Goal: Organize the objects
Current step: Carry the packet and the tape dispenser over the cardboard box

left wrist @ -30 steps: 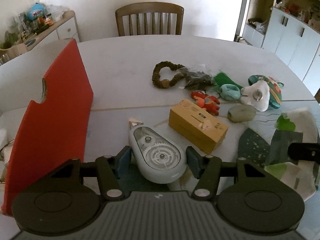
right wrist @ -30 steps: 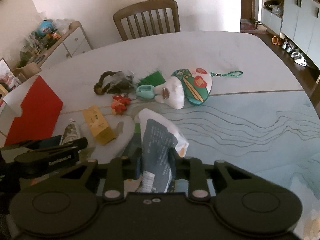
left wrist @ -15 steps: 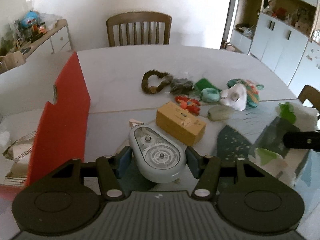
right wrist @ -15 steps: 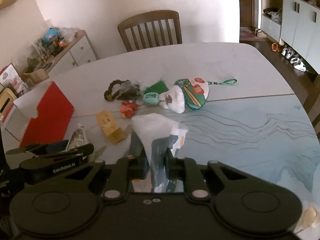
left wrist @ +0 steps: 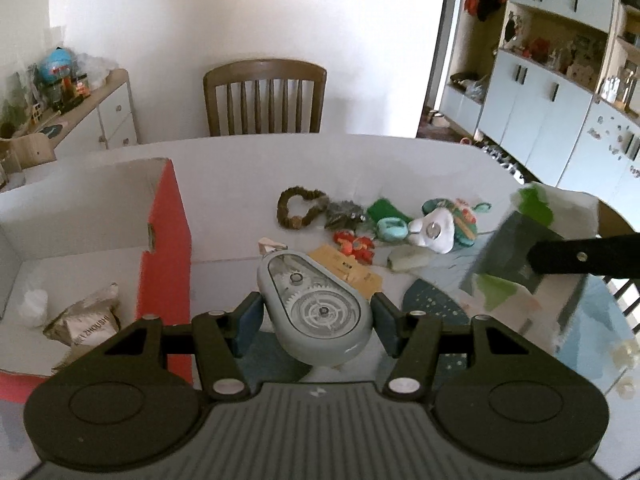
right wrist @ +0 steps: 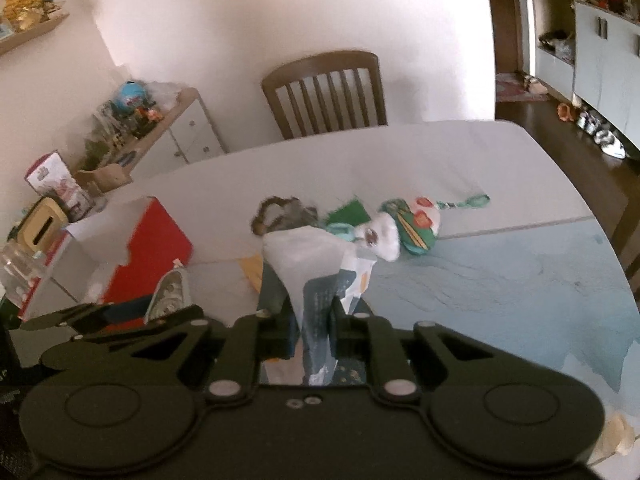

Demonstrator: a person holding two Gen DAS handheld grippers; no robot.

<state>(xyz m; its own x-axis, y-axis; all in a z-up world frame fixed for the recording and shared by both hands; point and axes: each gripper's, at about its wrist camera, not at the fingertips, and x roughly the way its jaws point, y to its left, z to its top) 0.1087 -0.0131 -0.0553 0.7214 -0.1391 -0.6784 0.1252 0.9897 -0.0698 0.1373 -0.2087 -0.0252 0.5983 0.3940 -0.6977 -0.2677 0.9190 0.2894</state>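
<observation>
My left gripper [left wrist: 316, 318] is shut on a grey teardrop-shaped gadget [left wrist: 316, 300] with a clear window showing gears, held above the table. My right gripper [right wrist: 312, 320] is shut on a white and dark green packet [right wrist: 316, 268], which hangs crumpled above its fingers. In the left wrist view the same packet [left wrist: 516, 248] hangs at the right, pinched by the right gripper's black finger [left wrist: 580, 258]. An open red box [left wrist: 164, 248] with a white inside stands to the left. It holds a crumpled brown packet [left wrist: 86, 320] and a small white thing [left wrist: 34, 308].
On the table [left wrist: 240, 168] lie a brown scrunchie [left wrist: 300, 210], a yellow box [left wrist: 348, 274], a red toy [left wrist: 354, 244], a teal piece [left wrist: 390, 226], a white plush [left wrist: 434, 232] and a flowered green pouch [right wrist: 416, 224]. A wooden chair [left wrist: 264, 96] stands behind the table.
Both grippers have risen, carrying the gadget and the packet up off the table. The right jaws squeezed tighter on the packet. The inside of the red box has come into view.
</observation>
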